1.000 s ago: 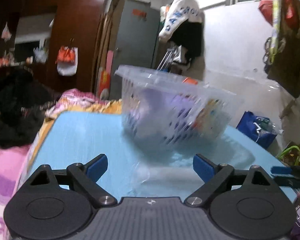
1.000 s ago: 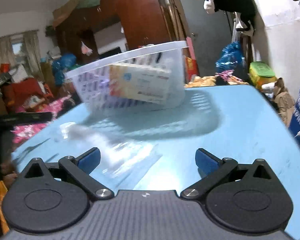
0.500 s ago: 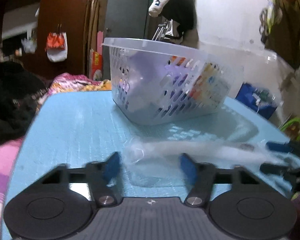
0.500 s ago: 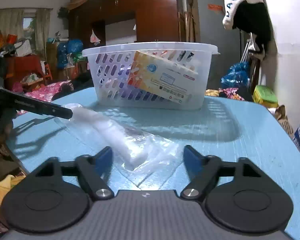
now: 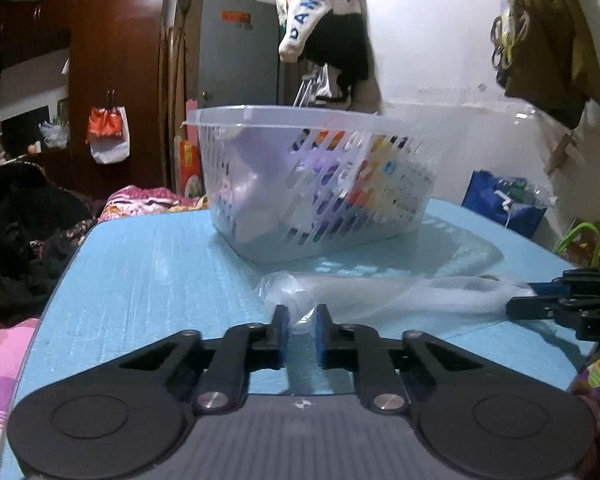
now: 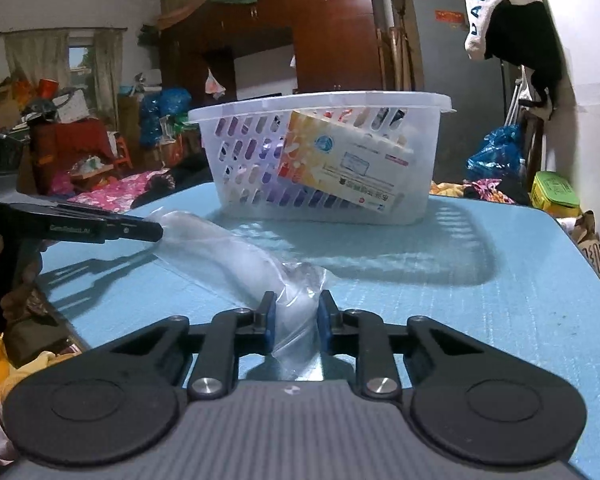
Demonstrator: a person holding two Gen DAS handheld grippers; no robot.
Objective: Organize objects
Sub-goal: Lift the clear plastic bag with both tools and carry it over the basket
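A long clear plastic bag with white stuff inside (image 5: 380,292) lies on the blue table (image 5: 148,280), stretched between both grippers. My left gripper (image 5: 302,330) is shut on one end of the bag. My right gripper (image 6: 296,318) is shut on the other end of the bag (image 6: 236,256). The right gripper also shows in the left wrist view (image 5: 564,304), and the left gripper in the right wrist view (image 6: 100,230). A white perforated basket (image 5: 312,184) stands just behind the bag, holding a colourful box (image 6: 340,166) and purple items.
The table (image 6: 480,300) ends close on both sides. A cluttered room surrounds it: a wardrobe (image 6: 324,40), clothes hanging on the wall (image 5: 328,32), a blue bag (image 5: 504,200) and bedding (image 5: 0,368).
Both grippers went from open to shut on the two ends of the bag. The views have steadied and the basket stands still.
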